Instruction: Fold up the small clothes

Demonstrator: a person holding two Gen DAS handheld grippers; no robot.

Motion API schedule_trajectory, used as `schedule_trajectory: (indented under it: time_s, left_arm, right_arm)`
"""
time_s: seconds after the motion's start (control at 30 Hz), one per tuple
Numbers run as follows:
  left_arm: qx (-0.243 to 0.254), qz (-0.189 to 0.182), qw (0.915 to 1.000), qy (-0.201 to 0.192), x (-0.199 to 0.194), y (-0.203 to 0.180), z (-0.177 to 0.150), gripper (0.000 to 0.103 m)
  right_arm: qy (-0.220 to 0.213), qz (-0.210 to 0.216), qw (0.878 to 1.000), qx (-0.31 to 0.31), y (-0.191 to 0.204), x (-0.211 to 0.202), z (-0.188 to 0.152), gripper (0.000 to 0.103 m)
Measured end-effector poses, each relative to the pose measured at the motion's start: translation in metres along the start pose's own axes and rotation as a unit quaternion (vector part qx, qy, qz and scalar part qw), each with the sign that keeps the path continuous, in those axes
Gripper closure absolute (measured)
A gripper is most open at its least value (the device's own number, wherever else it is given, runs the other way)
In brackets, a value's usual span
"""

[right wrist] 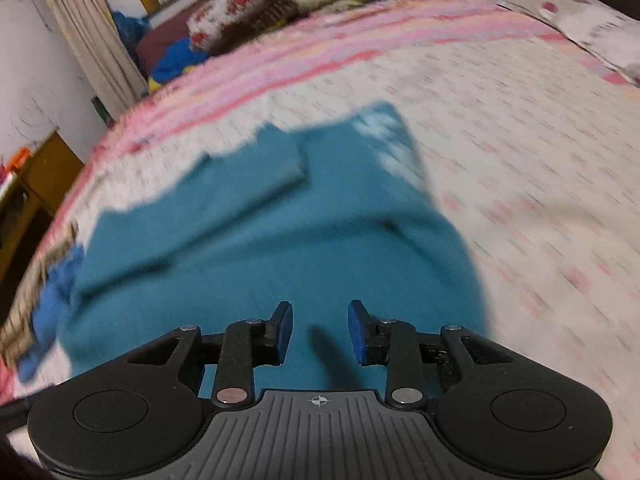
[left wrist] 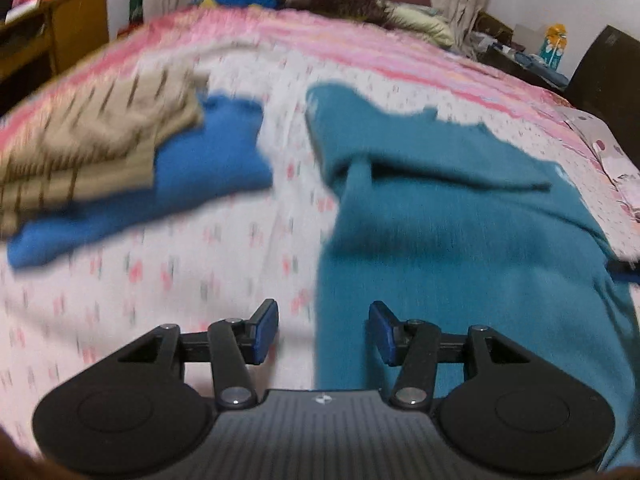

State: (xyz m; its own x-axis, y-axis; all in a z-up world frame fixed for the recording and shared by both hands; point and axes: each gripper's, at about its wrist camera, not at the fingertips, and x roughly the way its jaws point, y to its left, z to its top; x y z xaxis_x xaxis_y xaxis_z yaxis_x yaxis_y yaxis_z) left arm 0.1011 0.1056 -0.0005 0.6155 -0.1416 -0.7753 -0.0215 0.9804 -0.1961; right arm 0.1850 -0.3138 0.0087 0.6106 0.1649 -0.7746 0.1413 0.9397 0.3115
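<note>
- A teal garment [left wrist: 460,240] is spread on the bed [left wrist: 180,280], with one sleeve folded across its body.
- To its left, a blue folded garment [left wrist: 208,168] is seen, topped by a beige patterned garment [left wrist: 88,148].
- The left hand-held gripper [left wrist: 323,332] is held with jaws apart and nothing between them, over the teal garment's left edge.
- The right hand-held gripper [right wrist: 319,332] is held above the teal cloth, jaws parted and empty.
- Both views are blurred.
</note>
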Motion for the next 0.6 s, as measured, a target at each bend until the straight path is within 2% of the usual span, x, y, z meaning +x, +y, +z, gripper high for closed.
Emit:
schedule_trajectory:
  time_s: [0.17, 0.27, 0.33, 0.43, 0.53, 0.6]
  left_arm:
    - [-0.006, -0.013, 0.9995, 0.028, -0.011, -0.004, -0.033, 0.047]
    - [-0.001, -0.014, 0.9991, 0.039, -0.012, -0.01, -0.043, 0.047]
    - [0.006, -0.01, 0.9992, 0.039, -0.016, -0.014, -0.048, 0.047]
    - [0.013, -0.009, 0.9988, 0.047, -0.023, -0.017, -0.054, 0.047]
    - [0.017, -0.01, 0.9983, 0.055, -0.03, -0.017, -0.061, 0.047]
    - [0.012, -0.014, 0.9975, 0.068, -0.031, -0.015, -0.07, 0.046]
  right_arm:
    - [0.044, -0.033, 0.998, 0.02, -0.041, -0.043, -0.051, 0.071]
    - [0.073, -0.027, 0.997, 0.029, -0.053, -0.056, -0.075, 0.071]
    - [0.073, -0.03, 0.997, 0.021, -0.053, -0.064, -0.084, 0.071]
    - [0.071, -0.033, 0.997, 0.015, -0.055, -0.077, -0.092, 0.061]
    - [0.071, -0.037, 0.997, 0.015, -0.06, -0.088, -0.1, 0.058]
    - [0.086, -0.032, 0.995, 0.027, -0.065, -0.088, -0.108, 0.056]
